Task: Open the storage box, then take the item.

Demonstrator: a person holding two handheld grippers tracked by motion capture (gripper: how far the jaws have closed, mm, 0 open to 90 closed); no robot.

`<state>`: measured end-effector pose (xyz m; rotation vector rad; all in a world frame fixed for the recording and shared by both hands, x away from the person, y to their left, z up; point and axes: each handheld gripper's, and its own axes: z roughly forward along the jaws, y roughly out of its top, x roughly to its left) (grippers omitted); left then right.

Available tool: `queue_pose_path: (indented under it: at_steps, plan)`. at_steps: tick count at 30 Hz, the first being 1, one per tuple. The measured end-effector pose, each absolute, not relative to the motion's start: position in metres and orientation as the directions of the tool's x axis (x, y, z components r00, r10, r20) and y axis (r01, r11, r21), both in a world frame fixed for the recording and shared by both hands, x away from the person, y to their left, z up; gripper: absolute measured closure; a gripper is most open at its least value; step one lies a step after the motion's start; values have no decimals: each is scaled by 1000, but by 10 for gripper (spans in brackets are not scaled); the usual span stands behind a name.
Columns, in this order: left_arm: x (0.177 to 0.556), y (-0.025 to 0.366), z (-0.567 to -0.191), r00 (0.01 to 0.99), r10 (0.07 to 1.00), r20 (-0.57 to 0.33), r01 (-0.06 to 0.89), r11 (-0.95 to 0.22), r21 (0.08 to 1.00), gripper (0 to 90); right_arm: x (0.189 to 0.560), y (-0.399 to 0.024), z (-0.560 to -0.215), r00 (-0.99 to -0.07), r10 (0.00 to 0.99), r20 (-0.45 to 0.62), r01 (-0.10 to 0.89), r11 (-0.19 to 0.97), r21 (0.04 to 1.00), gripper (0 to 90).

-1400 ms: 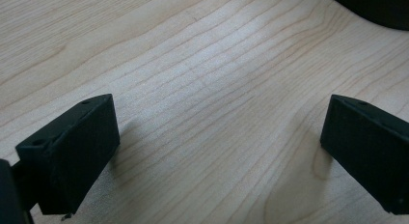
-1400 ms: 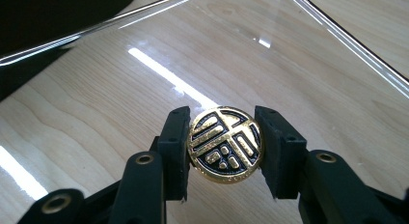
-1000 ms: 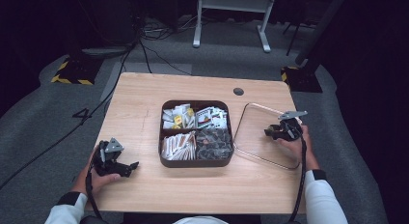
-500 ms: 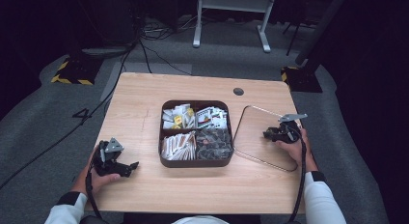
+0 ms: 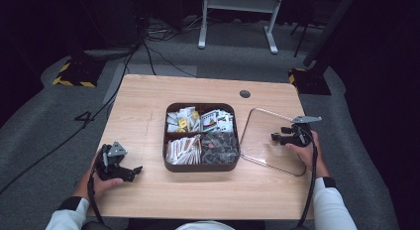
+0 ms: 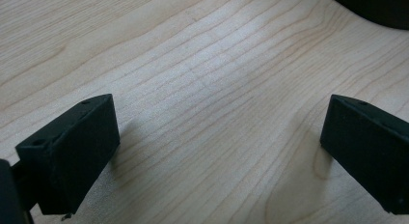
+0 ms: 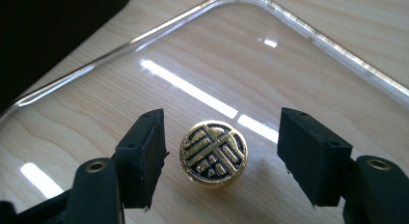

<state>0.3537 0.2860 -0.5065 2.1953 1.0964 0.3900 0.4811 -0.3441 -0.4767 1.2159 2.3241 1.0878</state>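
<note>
A divided tray [image 5: 171, 141] sits mid-desk [image 5: 143, 101]. To its right lies a clear lid [image 5: 257, 136], flat, with a round knob [image 7: 213, 153] on it.

High view: above person's side, looking forward and down over whole table [image 5: 148, 106]. Left gripper view: close, low over bare wood. Right gripper view: close, down onto clear lid [image 7: 308, 35] and gold knob [image 7: 213, 153]. Lid [image 5: 262, 141] shared with high view.
</note>
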Motion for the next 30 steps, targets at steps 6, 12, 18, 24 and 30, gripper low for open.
queue_pose_path:
  at_steps: [6, 12, 18, 24, 30]
  plan:
    - [354, 286, -507, 607, 794, -21, 602, -443, 664, 4, 476, -335, -462, -617, 785, 56, 534, 365, 763, 334]
    - [354, 286, -506, 607, 795, -18, 601, -444, 664, 4, 474, -319, -450, -642, 766, 47, 507, 377, 775, 338]
    - [353, 286, -506, 608, 794, -20, 603, -445, 662, 4, 476, -302, -435, -672, 740, 35, 468, 387, 795, 343]
    - [353, 286, -506, 607, 795, -20, 604, -444, 662, 4, 480, -280, -423, -694, 720, 10, 434, 407, 804, 341]
    - [354, 286, -506, 609, 793, -21, 603, -445, 662, 4, 486, -252, -406, -724, 690, -7, 399, 427, 812, 344]
